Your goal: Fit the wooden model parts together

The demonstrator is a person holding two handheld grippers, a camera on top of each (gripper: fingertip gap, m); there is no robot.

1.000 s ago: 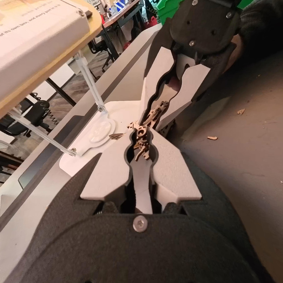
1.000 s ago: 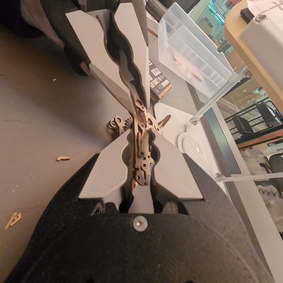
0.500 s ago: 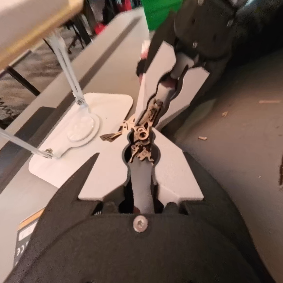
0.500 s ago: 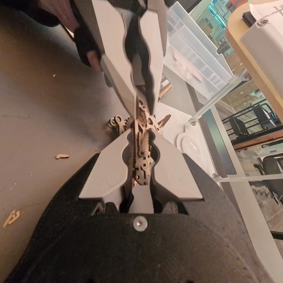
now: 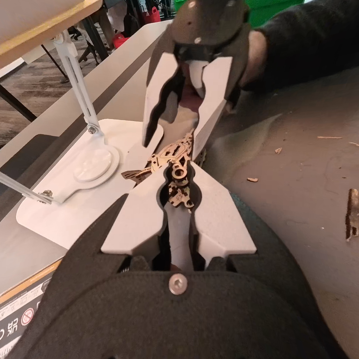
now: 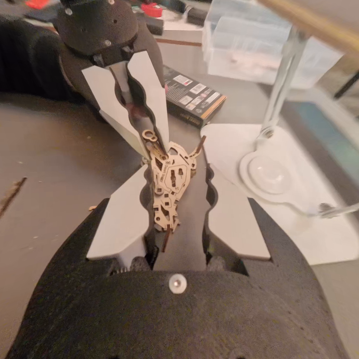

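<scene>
Only the right wrist view shows the right tool (image 6: 177, 174) spread wide around the wooden model (image 6: 171, 186); the left tool (image 5: 179, 171) stays clenched on its ringed end, a printed box (image 6: 196, 97) beyond.

Left hand-held gripper (image 5: 179, 171): fingers nearly closed, pads pressing on the ringed end of the wooden model (image 6: 171, 182). Right hand-held gripper (image 6: 177, 174): fingers spread wide; the model leans against its left pad, the right pad (image 6: 210, 186) stands clear of it. The two grippers face each other, tips close together at the model.
</scene>
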